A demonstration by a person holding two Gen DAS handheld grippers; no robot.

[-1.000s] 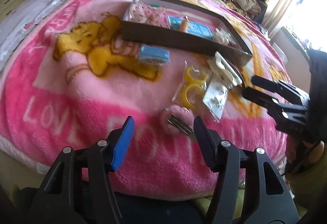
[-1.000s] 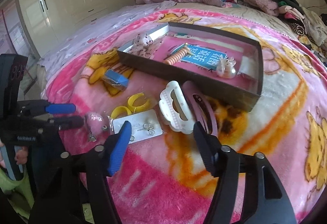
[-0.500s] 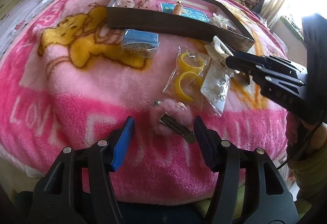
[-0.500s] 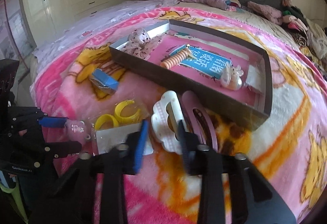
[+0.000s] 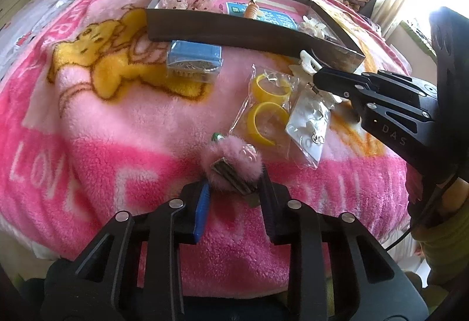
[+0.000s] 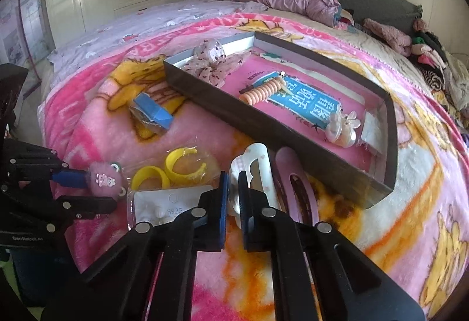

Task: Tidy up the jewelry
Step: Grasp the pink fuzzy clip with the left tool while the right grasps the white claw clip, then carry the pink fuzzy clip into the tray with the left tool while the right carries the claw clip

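The left gripper (image 5: 233,198) has its fingers around the fluffy pink hair clip (image 5: 233,164), which lies on the pink blanket (image 5: 117,121) of the bed, near the front edge. The fingers are close on both sides of the clip, but I cannot tell if they already press it. The right gripper (image 6: 233,198) has its fingers nearly together, pinching the edge of the white claw clip (image 6: 255,165), which lies just beside the pink oval clip (image 6: 296,189) in front of the dark tray (image 6: 263,127).

I judge the fluffy clip to be very light. Its fur is soft and will give under pressure, so the hold is safer on the stiff metal bar (image 5: 231,176) at its near side. The fur itself may slip. The white claw clip looks like hard, smooth plastic, light and a little slippery. A hold across its flat body seems better than one on its thin edge, where it may turn.

The fluffy clip is pale pink, with a small cartoon face (image 6: 102,179) and a green part at one end. The claw clip is white and glossy, with a wavy outline and a cut-out in the middle.
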